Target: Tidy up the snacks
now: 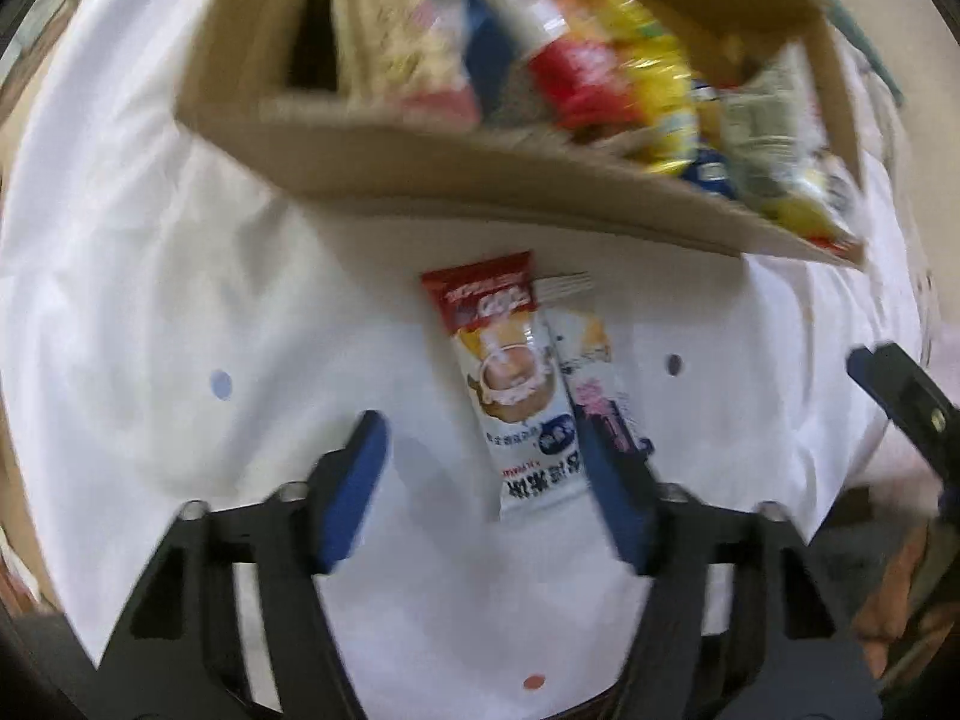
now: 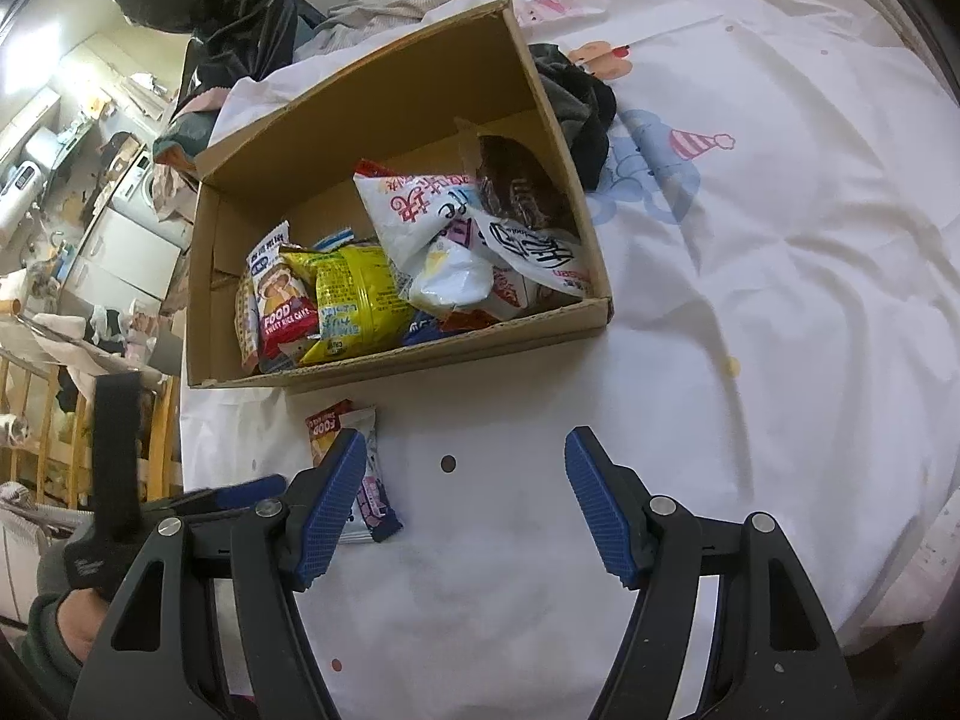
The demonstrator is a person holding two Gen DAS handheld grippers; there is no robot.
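Observation:
A cardboard box [image 2: 420, 354] full of snack packets stands on the white sheet; it also shows in the left wrist view [image 1: 456, 180]. Two snack bars lie side by side in front of it: a red-and-white rice cake bar [image 1: 516, 384] and a pink-and-white bar [image 1: 600, 378]. My left gripper [image 1: 486, 450] is open, with its fingers either side of the rice cake bar, just above the sheet. My right gripper [image 2: 465, 468] is open and empty, to the right of the two bars [image 2: 366, 480]. The left gripper's fingertips [image 2: 252, 489] show at the right wrist view's left edge.
The white printed bedsheet [image 2: 750, 300] covers the surface. Dark clothing [image 2: 582, 108] lies behind the box's right wall. A cluttered room with appliances [image 2: 120, 240] and a wooden rail [image 2: 36, 420] lies off the left edge.

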